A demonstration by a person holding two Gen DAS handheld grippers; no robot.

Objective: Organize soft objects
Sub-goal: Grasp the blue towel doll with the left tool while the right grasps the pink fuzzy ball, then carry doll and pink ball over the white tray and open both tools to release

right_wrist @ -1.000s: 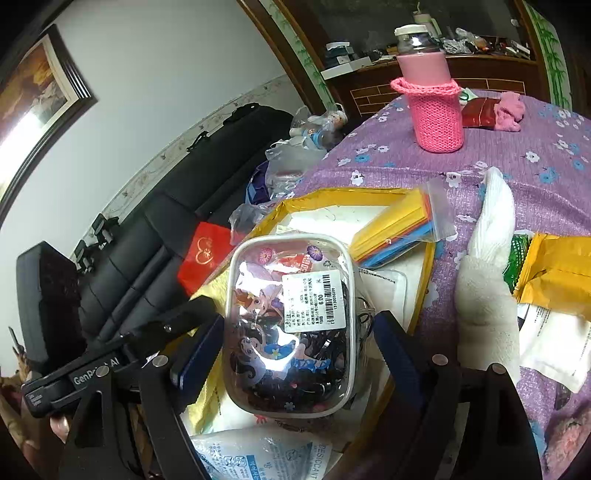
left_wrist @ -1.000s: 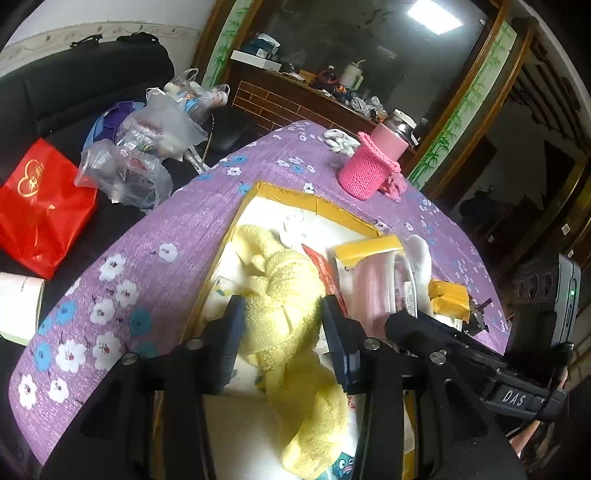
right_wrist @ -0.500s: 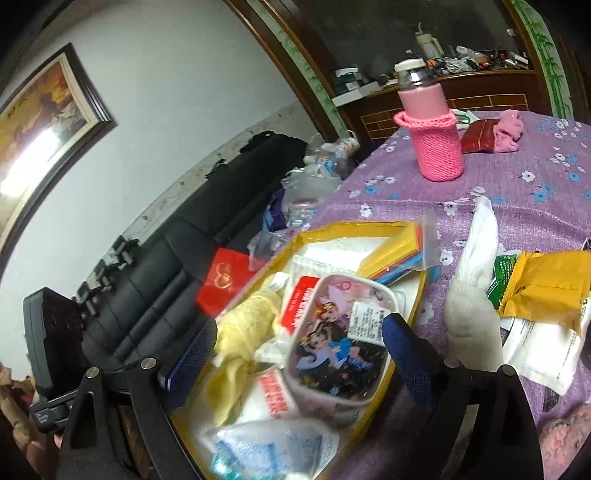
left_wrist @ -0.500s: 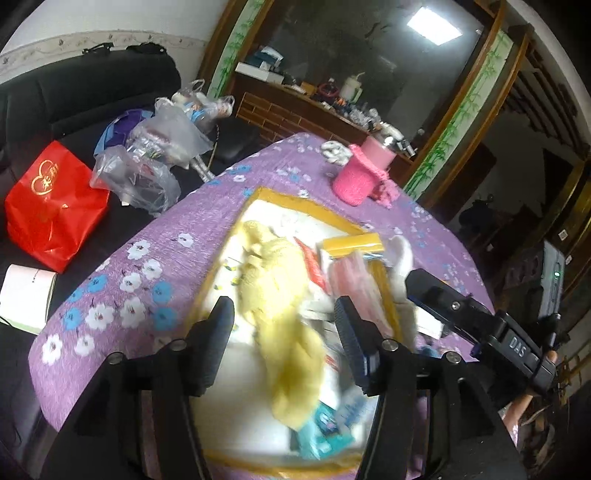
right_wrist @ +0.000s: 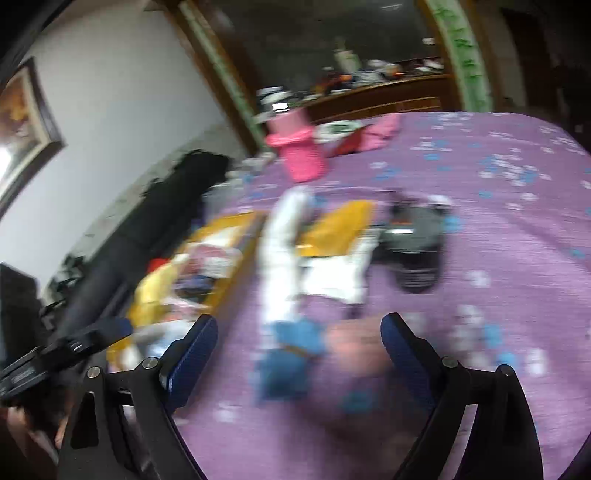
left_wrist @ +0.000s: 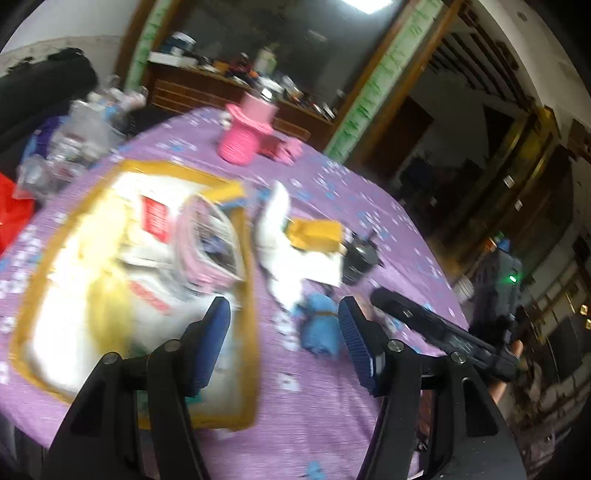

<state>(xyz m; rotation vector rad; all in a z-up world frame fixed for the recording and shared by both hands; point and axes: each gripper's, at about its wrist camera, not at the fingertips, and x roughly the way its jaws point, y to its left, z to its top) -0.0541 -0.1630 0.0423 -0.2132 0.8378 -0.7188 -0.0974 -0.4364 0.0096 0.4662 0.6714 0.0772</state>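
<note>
Both grippers have pulled back from the yellow tray (left_wrist: 251,332) w/ nothing held; we've swung right toward the tabletop (left_wrist: 314,406) middle. Our left gripper (left_wrist: 284,343) is spread wide, empty, above the tray's right rim. Our right gripper (right_wrist: 299,354) is also wide, empty, over a blue soft item (right_wrist: 291,354), blurred, lying on the purple cloth just right of the tray. White sock (left_wrist: 273,229) lies just beyond it; yellow towel (left_wrist: 107,306) sits in the tray. Pink knit bottle (left_wrist: 247,136) stands near the far edge.

Heavy motion blur, fisheye-bent edges, dim room, glare from ceiling light (left_wrist: 365,3).
</note>
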